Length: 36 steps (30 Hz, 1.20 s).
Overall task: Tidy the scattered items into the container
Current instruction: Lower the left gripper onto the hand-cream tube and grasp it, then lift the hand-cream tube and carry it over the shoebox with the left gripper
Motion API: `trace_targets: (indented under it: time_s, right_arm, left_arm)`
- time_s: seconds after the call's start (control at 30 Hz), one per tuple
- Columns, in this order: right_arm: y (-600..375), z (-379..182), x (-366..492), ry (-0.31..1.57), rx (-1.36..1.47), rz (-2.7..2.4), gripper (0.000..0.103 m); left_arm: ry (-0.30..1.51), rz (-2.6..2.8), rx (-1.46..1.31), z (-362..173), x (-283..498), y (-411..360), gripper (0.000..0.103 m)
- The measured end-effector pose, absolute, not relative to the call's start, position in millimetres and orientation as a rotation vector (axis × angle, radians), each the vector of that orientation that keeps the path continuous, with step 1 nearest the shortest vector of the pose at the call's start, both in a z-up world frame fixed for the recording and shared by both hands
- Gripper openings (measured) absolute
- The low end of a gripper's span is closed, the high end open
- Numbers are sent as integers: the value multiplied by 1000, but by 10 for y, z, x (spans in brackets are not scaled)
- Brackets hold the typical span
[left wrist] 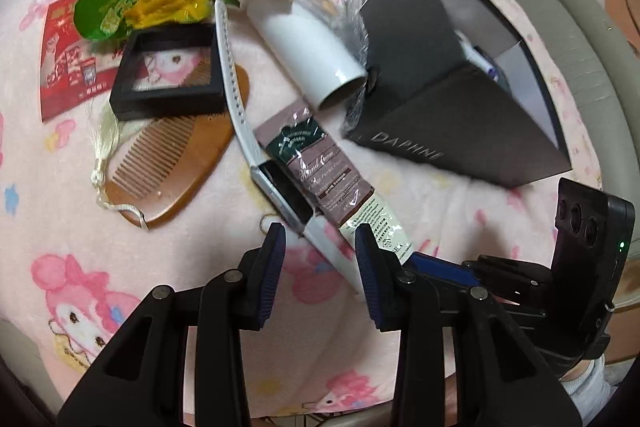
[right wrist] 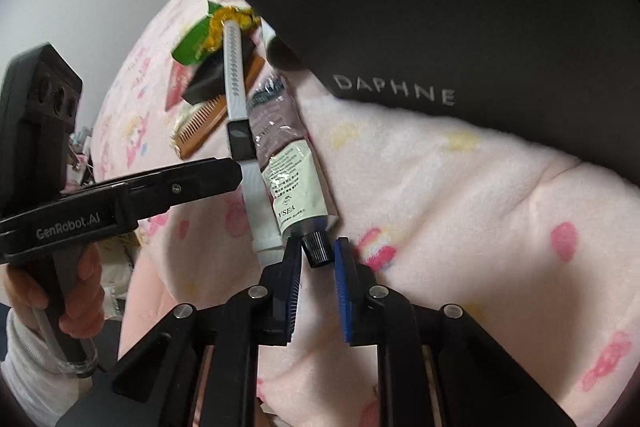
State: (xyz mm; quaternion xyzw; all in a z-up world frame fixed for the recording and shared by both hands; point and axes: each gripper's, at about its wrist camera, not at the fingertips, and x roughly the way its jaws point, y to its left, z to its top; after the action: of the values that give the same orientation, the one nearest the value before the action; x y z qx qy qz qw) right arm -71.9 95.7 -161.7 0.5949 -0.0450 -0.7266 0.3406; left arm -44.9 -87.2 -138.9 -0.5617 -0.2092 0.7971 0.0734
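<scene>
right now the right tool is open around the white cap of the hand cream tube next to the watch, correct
Not quite: the cap is black, not white, as the right wrist view shows. The rest holds: the right tool is open around it, and the hand cream tube lies next to the watch.

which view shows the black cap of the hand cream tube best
The right wrist view: the ribbed black screw cap of the brown and cream hand cream tube sits close up between the open right tongs. In the left wrist view the tube shows, but its cap end is hidden behind the left tongs.
</scene>
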Motion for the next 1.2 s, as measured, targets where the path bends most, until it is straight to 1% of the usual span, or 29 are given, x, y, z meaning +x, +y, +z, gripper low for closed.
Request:
trace_targets:
  time_s: [0.17, 0.3, 0.43, 0.5, 0.57, 0.77, 0.83, 0.93, 0.97, 1.0, 1.03, 1.07, 1.1, 1.13, 1.2]
  right_arm:
    - [1113, -1473, -711, -146, 1516, -1938, 13]
    - [1309, -1323, -689, -120, 1498, -1998, 14]
    - [1579, -1327, -738, -83, 1553, -2091, 14]
    - [1660, -1369, -762, -101, 1592, -2132, 14]
    - [1727, -1385, -768, -161, 1607, -2121, 14]
    - [1750, -1404, -748, -252, 1618, -2077, 15]
    - [1762, -1428, -756, -267, 1632, -2083, 15]
    - [1834, -1462, -793, -298, 1651, -2110, 16]
    - [1869, -1473, -807, -314, 1658, -2117, 17]
    - [1896, -1491, -824, -338, 1669, -2115, 21]
    - [1912, -1512, -838, -354, 1678, -2107, 29]
    - [1930, -1530, -860, -364, 1682, -2092, 32]
    - [1934, -1554, -883, -371, 1683, -2076, 38]
    - [1897, -1591, -904, -364, 1679, -2056, 40]
    - [1813, -1642, -933, -320, 1673, -2039, 40]
  left_arm:
    - [-625, 2394, -1662, -1356, -589, -832, 36]
    - [-622, 2391, -1638, -1326, -719, -784, 35]
    - [-632, 2380, -1622, -1387, -860, -696, 36]
    - [-650, 2362, -1623, -1468, -926, -665, 39]
    - [-674, 2328, -1661, -1574, -997, -640, 41]
    - [-666, 2283, -1737, -1645, -874, -555, 38]
    - [-673, 2258, -1737, -1606, -783, -547, 32]
    - [-680, 2228, -1736, -1552, -658, -540, 32]
    - [-678, 2237, -1734, -1553, -657, -553, 32]
    - [-680, 2248, -1733, -1563, -675, -575, 32]
    - [-693, 2253, -1737, -1587, -705, -601, 32]
    - [-712, 2248, -1742, -1628, -754, -615, 33]
    - [-724, 2232, -1742, -1678, -818, -607, 35]
    - [-731, 2216, -1749, -1720, -873, -594, 34]
    - [-729, 2198, -1780, -1750, -935, -556, 30]
